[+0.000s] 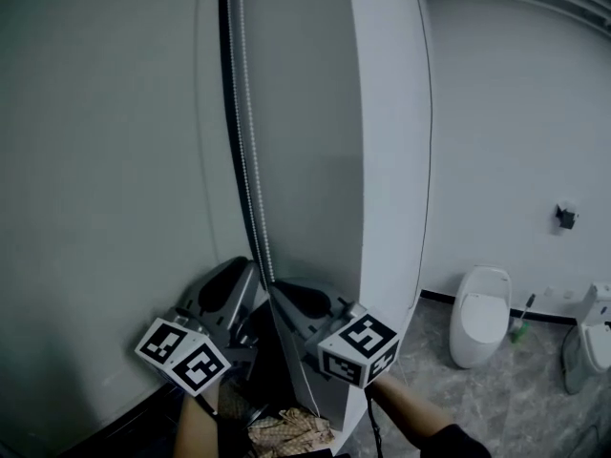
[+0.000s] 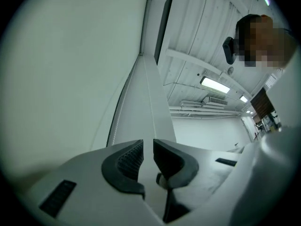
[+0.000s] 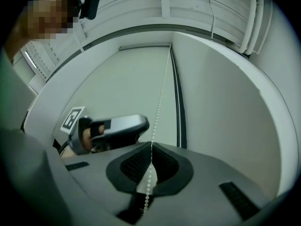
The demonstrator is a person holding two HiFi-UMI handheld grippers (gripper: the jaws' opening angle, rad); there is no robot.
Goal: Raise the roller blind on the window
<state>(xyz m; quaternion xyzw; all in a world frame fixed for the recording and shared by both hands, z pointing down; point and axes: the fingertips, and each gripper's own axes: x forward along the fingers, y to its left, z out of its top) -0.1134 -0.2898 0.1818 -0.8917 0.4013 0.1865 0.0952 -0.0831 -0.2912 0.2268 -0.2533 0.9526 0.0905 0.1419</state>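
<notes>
In the head view, the pale grey roller blind (image 1: 105, 141) hangs flat on the left. Its bead chain (image 1: 250, 160) runs down beside a dark strip to the left gripper (image 1: 241, 267) and right gripper (image 1: 286, 292), which are held low, side by side and tilted upward.

In the left gripper view, the pads stand a narrow slit apart with nothing between them.

In the right gripper view, the jaws are clamped on the chain (beads thread between the pads).
</notes>
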